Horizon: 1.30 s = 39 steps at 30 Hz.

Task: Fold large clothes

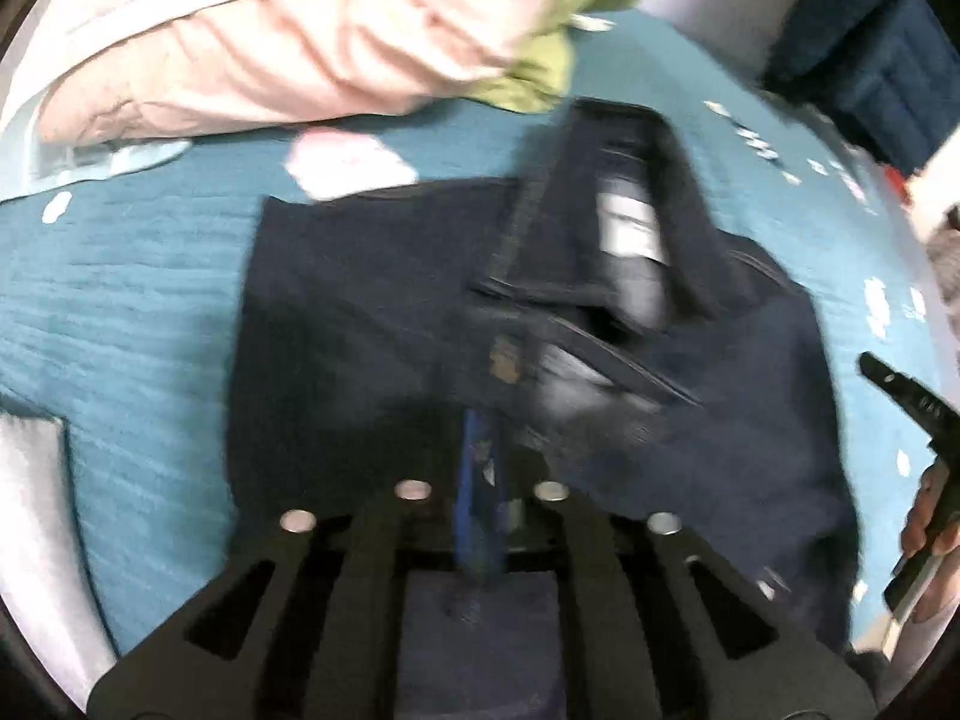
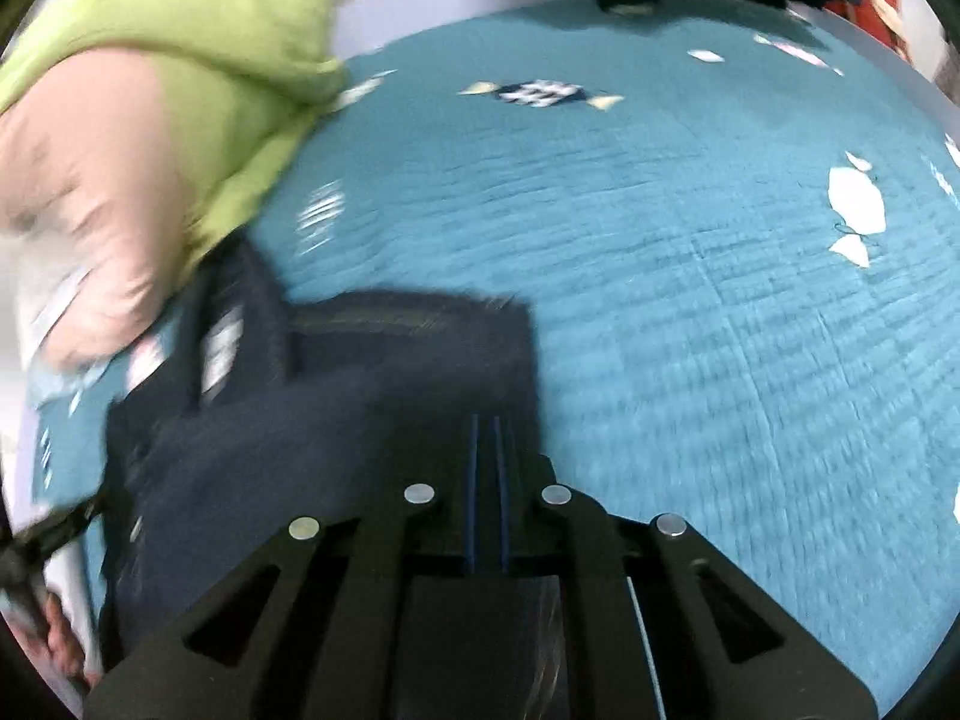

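Garment: dark navy shirt [image 1: 372, 312], centre of the left wrist view, lower left of the right wrist view; collar and white label [image 1: 627, 228] turned up toward the upper middle; already doubled over at least once, by the look of the layered edges.
Surface: teal bedspread [image 2: 690, 312] with white patches, filling most of the right wrist view.
Left gripper [image 1: 483, 468]: jaws pinched narrow at bottom centre, blue pads [image 1: 474, 480] nearly together over navy cloth; a fold of fabric apparently nipped between them, blur preventing certainty.
Right gripper [image 2: 489, 462]: jaws drawn narrow at bottom centre, right at the shirt's right-hand edge; cloth between the pads likely, not plainly visible.
Other hand in sight: right edge of the left wrist view, fingers [image 1: 927, 516] around a black handle.
Clutter: pink quilted jacket [image 1: 288, 54] and green garment [image 2: 198, 60] at upper left, just beside the shirt.
Step in hand: near edge gripped at two points, ready for folding.
Next move: lifting both corners together, carrying them level toward the collar, keeping clear of the pink pile.
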Tool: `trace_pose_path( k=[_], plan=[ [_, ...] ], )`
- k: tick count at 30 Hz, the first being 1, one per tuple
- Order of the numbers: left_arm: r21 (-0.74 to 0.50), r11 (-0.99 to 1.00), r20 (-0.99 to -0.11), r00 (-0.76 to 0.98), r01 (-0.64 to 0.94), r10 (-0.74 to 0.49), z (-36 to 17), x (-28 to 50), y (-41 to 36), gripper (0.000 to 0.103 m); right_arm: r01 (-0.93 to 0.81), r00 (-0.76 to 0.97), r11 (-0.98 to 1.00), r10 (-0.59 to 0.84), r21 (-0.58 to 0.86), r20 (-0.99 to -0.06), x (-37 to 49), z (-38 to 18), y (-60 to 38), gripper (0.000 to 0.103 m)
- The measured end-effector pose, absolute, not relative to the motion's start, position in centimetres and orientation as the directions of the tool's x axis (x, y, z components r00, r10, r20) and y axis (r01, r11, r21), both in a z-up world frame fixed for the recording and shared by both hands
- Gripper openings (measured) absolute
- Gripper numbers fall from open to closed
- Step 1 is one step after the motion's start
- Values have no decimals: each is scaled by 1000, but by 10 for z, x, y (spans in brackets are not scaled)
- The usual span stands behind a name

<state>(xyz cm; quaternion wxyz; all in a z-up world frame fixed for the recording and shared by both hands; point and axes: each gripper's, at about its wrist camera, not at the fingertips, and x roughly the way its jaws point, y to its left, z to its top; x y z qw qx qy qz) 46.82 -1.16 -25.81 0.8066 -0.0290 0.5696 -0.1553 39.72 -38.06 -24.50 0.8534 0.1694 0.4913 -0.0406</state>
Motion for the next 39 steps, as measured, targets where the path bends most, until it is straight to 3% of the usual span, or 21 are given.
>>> trace_pose_path(
  k=[4,7,10,16,18,19,20,21,22,23,24,26,32,36,39],
  plan=[
    [-223,933,-927,235,284,-293,-269,432,-43,12,165,430,949,176,269,-885,369,-252,-351,5],
    [-224,948,-932,234,226,-276,-300,424,-41,12,211,311,953,145,217,-939,364,-306,-344,1],
    [-354,931,-913,181,88,-365,-300,432,-17,12,251,348,934,158,254,-924,356,-303,-347,1],
    [-363,928,-916,149,87,-372,-306,449,-13,12,240,339,955,86,174,-937,360,-300,-335,0],
    [-362,925,-914,154,113,-377,-290,445,-14,17,225,372,949,127,222,-920,356,-285,-332,9],
    [-377,917,-904,162,133,-396,-281,442,-13,29,218,380,946,144,240,-914,354,-279,-330,10],
    [-395,906,-891,176,151,-418,-271,437,-9,40,209,398,941,166,266,-902,352,-266,-328,21],
    [-395,903,-884,197,166,-423,-262,432,-3,65,202,429,941,166,273,-888,350,-253,-326,42],
    [-382,907,-884,215,178,-415,-253,425,2,75,198,470,944,144,263,-871,350,-239,-325,54],
    [-353,916,-887,244,188,-392,-245,423,8,75,197,510,949,117,248,-852,350,-225,-324,71],
    [-316,927,-890,277,202,-363,-236,422,16,75,193,545,953,94,234,-833,352,-212,-323,80],
    [-264,943,-894,314,204,-319,-226,422,37,78,196,570,954,79,229,-818,360,-199,-331,89],
    [-209,975,-926,305,80,-224,-231,467,79,80,257,550,929,86,266,-831,385,-201,-368,91],
    [-260,966,-929,269,13,-254,-246,499,107,80,287,503,919,96,271,-859,410,-209,-388,91],
    [-181,983,-952,247,22,-181,-258,516,111,82,307,476,911,102,274,-873,427,-217,-400,91]
  ],
)
